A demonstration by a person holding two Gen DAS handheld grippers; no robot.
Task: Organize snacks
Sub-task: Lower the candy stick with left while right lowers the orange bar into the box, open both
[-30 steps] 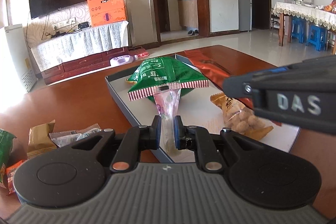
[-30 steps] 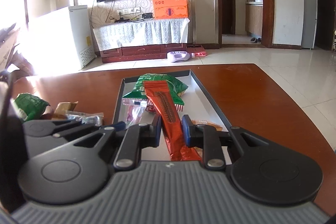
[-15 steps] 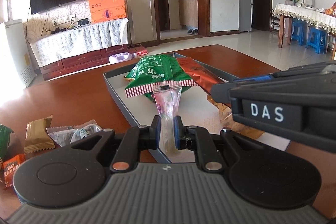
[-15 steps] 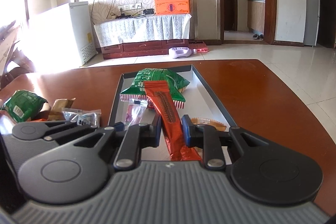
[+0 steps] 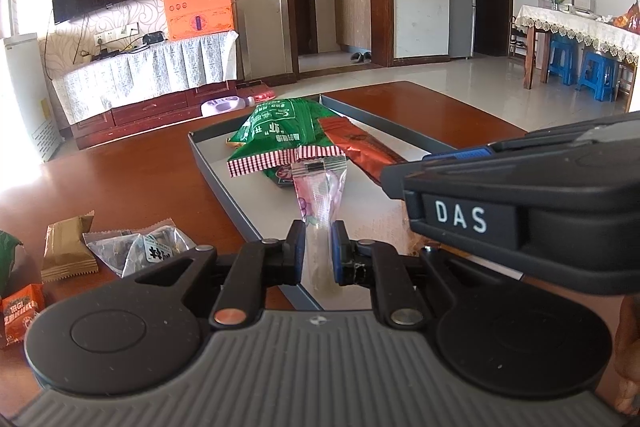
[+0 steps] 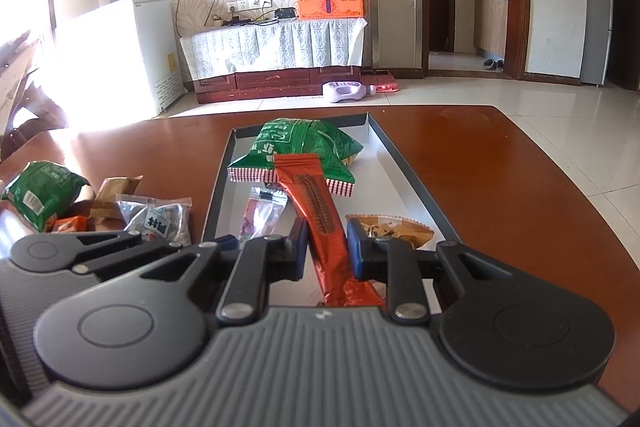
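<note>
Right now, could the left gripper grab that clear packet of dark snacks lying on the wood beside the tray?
Probably not yet. The left gripper is shut on the clear pink packet over the tray. The clear packet of dark snacks lies uncovered to its left, so the way seems free once it lets go.

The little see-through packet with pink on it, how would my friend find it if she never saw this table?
Look at the brown table, then the grey tray on it. In the tray's near part, just in front of the big green bag, lies the see-through packet, its near end between the left tongs. It is the only clear one there, with pink print; beside it is a long red wrapper.
</note>
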